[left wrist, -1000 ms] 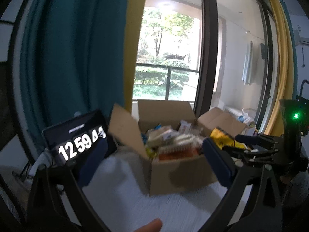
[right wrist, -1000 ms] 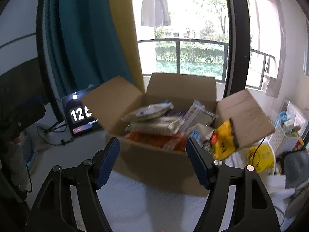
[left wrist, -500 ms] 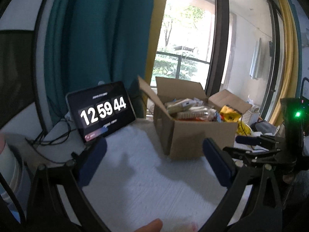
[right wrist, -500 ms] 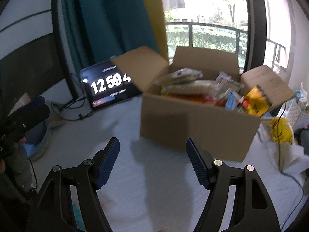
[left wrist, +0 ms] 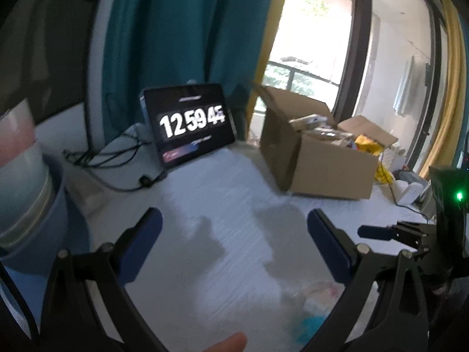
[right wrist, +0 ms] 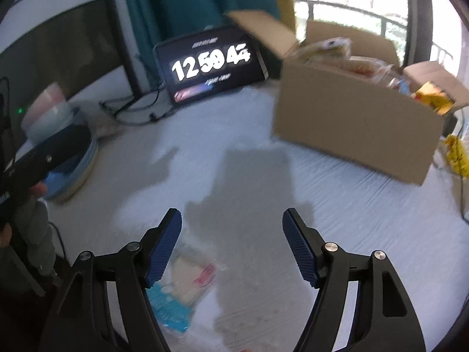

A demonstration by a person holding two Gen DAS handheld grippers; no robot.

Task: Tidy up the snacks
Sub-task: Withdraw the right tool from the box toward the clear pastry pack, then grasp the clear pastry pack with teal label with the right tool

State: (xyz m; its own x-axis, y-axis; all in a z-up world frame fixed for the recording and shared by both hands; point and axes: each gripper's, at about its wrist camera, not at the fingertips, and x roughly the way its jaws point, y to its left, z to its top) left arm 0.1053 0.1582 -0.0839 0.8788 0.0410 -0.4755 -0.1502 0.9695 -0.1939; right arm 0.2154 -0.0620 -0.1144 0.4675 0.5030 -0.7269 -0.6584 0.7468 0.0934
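Note:
An open cardboard box (left wrist: 319, 161) (right wrist: 351, 120) full of snack packets stands on the white table at the far right. A clear snack packet (right wrist: 187, 275) with red and blue print lies near the front edge, just beside my right gripper's left finger; it shows blurred in the left wrist view (left wrist: 316, 296). My left gripper (left wrist: 234, 228) is open over bare table, nothing between its fingers. My right gripper (right wrist: 231, 226) is open too, above the cloth, empty. The right gripper's finger (left wrist: 378, 231) shows at the right of the left wrist view.
A tablet (left wrist: 190, 126) (right wrist: 214, 64) showing a clock leans against the teal curtain, cables beside it. Stacked bowls (left wrist: 20, 176) (right wrist: 58, 146) stand at the left. Yellow bags and clutter (right wrist: 454, 152) lie right of the box. A fingertip (left wrist: 228, 343) shows at the bottom.
Both grippers have pulled back from the box and sunk toward the table, tilting downward. The box now looks smaller and further off; the snack packet and bowls have come into view.

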